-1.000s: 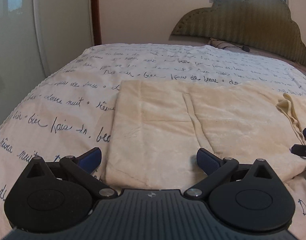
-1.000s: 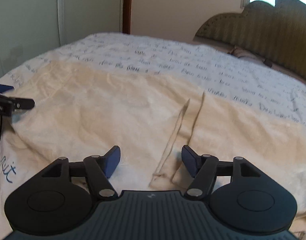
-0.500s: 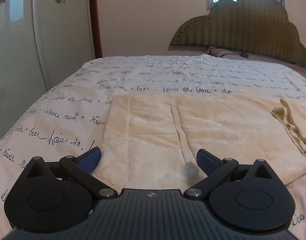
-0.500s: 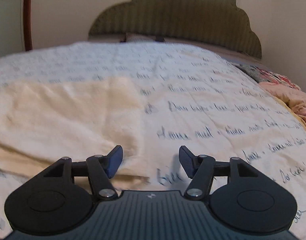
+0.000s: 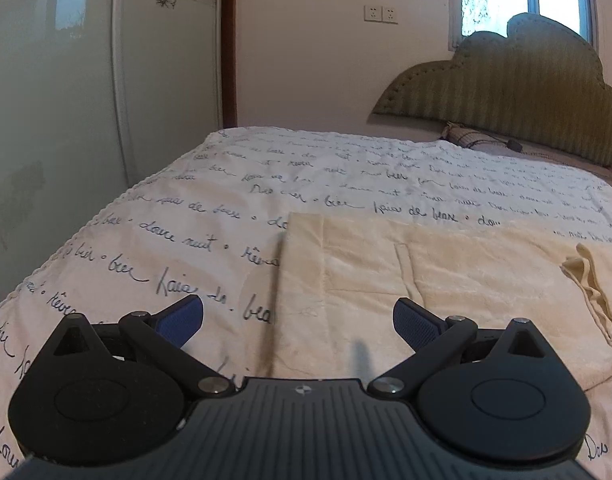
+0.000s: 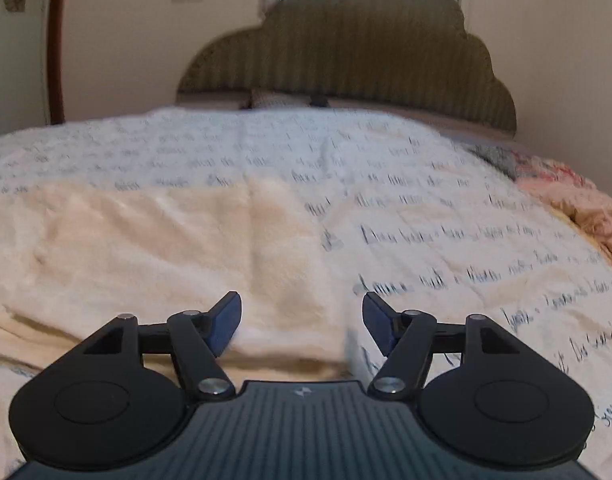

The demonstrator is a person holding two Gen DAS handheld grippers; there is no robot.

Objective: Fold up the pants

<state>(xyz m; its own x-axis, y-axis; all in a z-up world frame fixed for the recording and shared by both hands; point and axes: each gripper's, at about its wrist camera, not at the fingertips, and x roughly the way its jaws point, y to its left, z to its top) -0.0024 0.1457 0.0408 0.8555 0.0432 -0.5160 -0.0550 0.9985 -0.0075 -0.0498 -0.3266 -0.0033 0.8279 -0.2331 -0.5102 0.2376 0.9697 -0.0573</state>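
Observation:
Cream pants (image 5: 426,280) lie flat across the bed, and a bunched drawstring edge (image 5: 594,292) rests on top at the right. My left gripper (image 5: 297,312) hovers open above the pants' left end; its blue pads grip nothing. In the right wrist view the pants (image 6: 145,248) fill the left half and their right end stops near the middle. My right gripper (image 6: 301,312) hangs over that end. Its jaws are opening, the cloth lies below them, and the pads do not press on it.
A white bedspread (image 5: 306,176) with dark script covers the bed. A green padded headboard (image 6: 346,48) and a pillow (image 5: 466,136) stand at the far end. A pale wardrobe (image 5: 65,120) rises left of the bed. A pink quilt (image 6: 578,208) lies at the right edge.
The right wrist view has swung from the pants' middle to their right end. The left wrist view has drawn back and risen; the other gripper's tip has left both views.

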